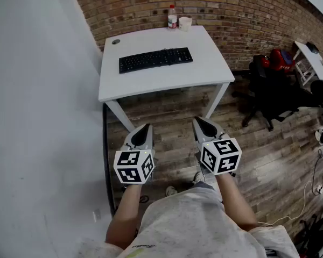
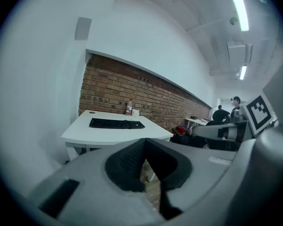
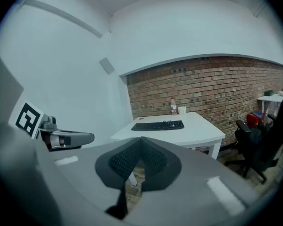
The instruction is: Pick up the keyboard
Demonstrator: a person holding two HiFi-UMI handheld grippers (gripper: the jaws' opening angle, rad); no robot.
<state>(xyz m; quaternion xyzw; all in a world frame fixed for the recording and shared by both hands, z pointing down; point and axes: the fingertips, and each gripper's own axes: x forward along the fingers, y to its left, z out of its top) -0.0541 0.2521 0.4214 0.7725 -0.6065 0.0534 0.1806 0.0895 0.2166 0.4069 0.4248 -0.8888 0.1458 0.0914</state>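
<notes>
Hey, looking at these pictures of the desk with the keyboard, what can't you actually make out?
Head view, bottle: label too small to read.
Head view, cup: contents not visible, too far.
Head view, small round thing at the table corner: too small to identify.
All views, keyboard: key markings too small.
Head view, table's rear legs: hidden under the tabletop.

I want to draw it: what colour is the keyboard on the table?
The flat rectangular keyboard is black; head view shows it best.

Grey tongs — pale, perhaps speckled shirt
</notes>
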